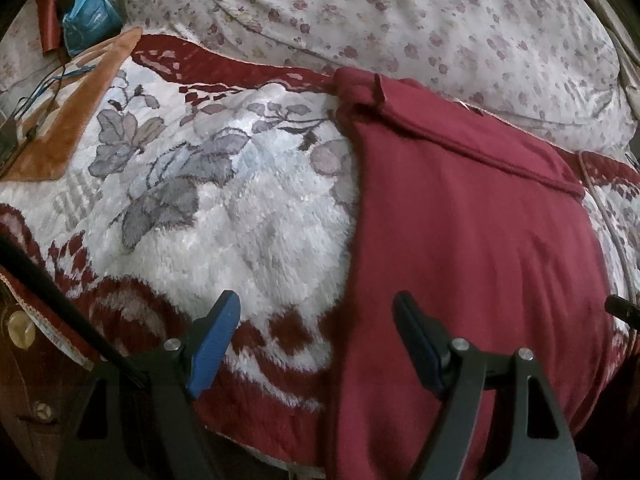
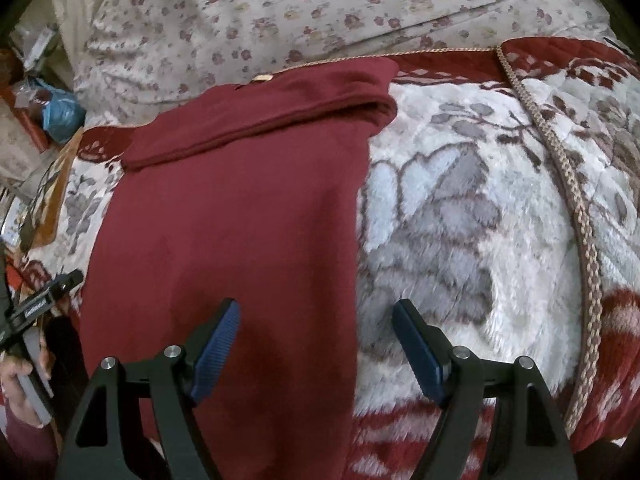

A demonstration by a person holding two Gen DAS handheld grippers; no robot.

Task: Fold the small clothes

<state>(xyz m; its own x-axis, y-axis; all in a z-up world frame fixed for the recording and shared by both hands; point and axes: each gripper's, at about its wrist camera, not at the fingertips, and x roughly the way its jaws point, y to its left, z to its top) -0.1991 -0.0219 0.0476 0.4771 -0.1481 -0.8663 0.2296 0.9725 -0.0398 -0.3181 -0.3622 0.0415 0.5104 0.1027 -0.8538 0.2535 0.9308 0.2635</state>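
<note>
A dark red garment [image 1: 460, 220] lies flat on a fluffy white, grey and red blanket [image 1: 240, 220], its far end folded over in a band. My left gripper [image 1: 316, 320] hovers open over the garment's near left edge: one blue pad is above the blanket, the other above the cloth, and nothing is gripped. In the right wrist view the same garment [image 2: 232, 220] fills the left half. My right gripper [image 2: 316, 324] is open astride its right edge, holding nothing. The left gripper [image 2: 40, 300], held in a hand [image 2: 16, 380], shows at the left border.
A floral sheet [image 1: 360, 12] bulges behind the blanket. At the far left lie a blue plastic bag [image 1: 88, 16], an orange cloth [image 1: 60, 120] and some cables. A braided trim [image 2: 576, 200] runs down the blanket [image 2: 460, 220] on the right.
</note>
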